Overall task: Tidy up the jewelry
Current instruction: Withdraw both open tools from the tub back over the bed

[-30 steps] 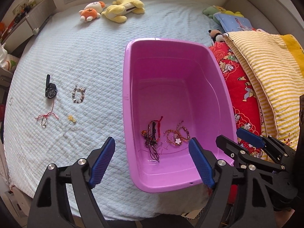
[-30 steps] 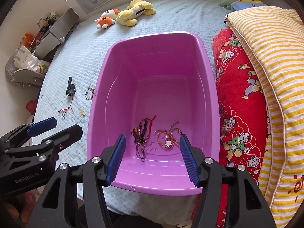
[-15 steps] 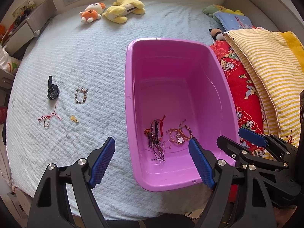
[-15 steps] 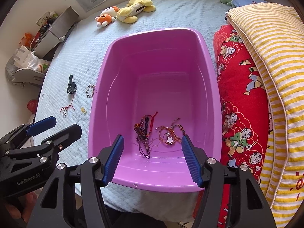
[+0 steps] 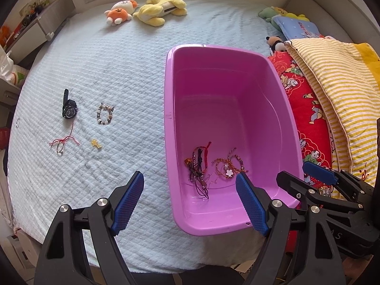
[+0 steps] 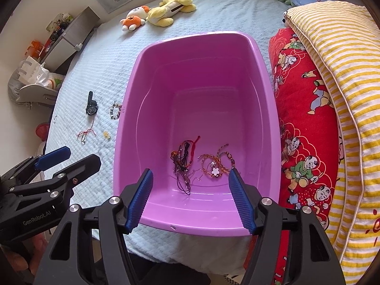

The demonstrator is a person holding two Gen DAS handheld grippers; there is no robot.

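A purple plastic tub (image 5: 169, 109) (image 6: 123, 128) stands on the bed. On its floor lie a tangle of dark cord bracelets (image 5: 198, 166) (image 6: 184, 163) and orange braided ones with a white flower charm (image 5: 229, 168) (image 6: 215, 168). Left of the tub on the bedspread lie a black watch (image 5: 68, 109) (image 6: 91, 105), a bead bracelet (image 5: 104, 114) (image 6: 115, 110), a red string bracelet (image 5: 63, 141) (image 6: 85, 134) and a small yellow charm (image 5: 96, 143) (image 6: 106, 135). My left gripper (image 5: 190, 191) hangs open over the tub's near left rim. My right gripper (image 6: 190, 188) hovers above the tub's near end, jaws opening, nothing between them.
Plush toys (image 5: 144, 7) lie at the far side of the bed. A red printed quilt (image 6: 306, 123) and a yellow striped blanket (image 6: 344, 59) are piled right of the tub. Shelves and bags (image 6: 35, 76) stand beside the bed on the left.
The right gripper's jaws have spread wider. The left wrist view has shifted slightly, with the tub sitting further right in it.
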